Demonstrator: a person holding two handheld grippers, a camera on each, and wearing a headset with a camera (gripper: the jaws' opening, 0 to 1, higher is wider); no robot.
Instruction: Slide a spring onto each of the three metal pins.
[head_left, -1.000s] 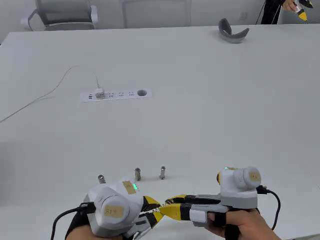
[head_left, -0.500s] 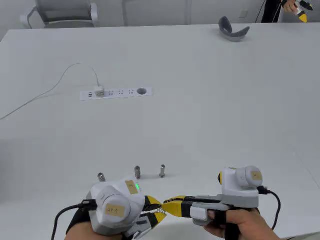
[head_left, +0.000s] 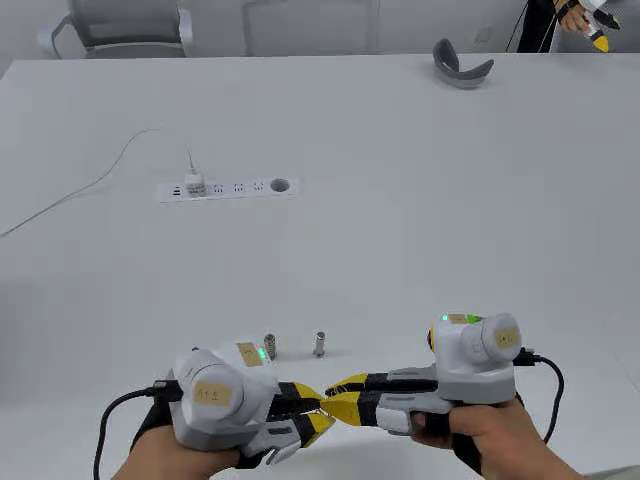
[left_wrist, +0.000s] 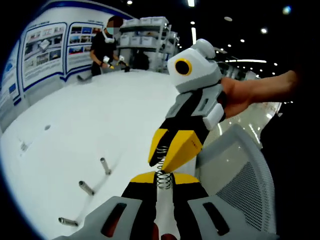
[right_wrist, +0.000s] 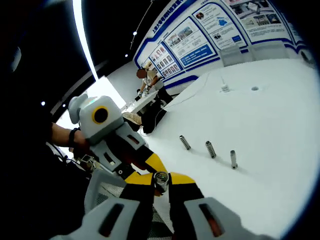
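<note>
My left gripper (head_left: 312, 408) and right gripper (head_left: 338, 404) meet tip to tip low over the near edge of the white table (head_left: 400, 220). A small steel spring (left_wrist: 161, 170) spans the two pairs of yellow tips, and both look shut on it. The spring (right_wrist: 161, 180) sits end-on between the jaws in the right gripper view. Three short pins stand in a row beyond the tips. The left pin (right_wrist: 185, 142) and middle pin (head_left: 269, 346) carry coils; the right pin (head_left: 319, 344) looks smooth. In the head view the left gripper's body covers the left pin.
A white power strip (head_left: 218, 188) with a plug and a cable lies at mid-left. A grey curved band (head_left: 460, 65) rests at the far right edge. A chair (head_left: 125, 25) stands behind the table. A person (left_wrist: 107, 45) works at another bench.
Both grippers stay tip to tip with the spring between them and sit slightly higher in the picture. The left gripper's body now hides the left pin.
</note>
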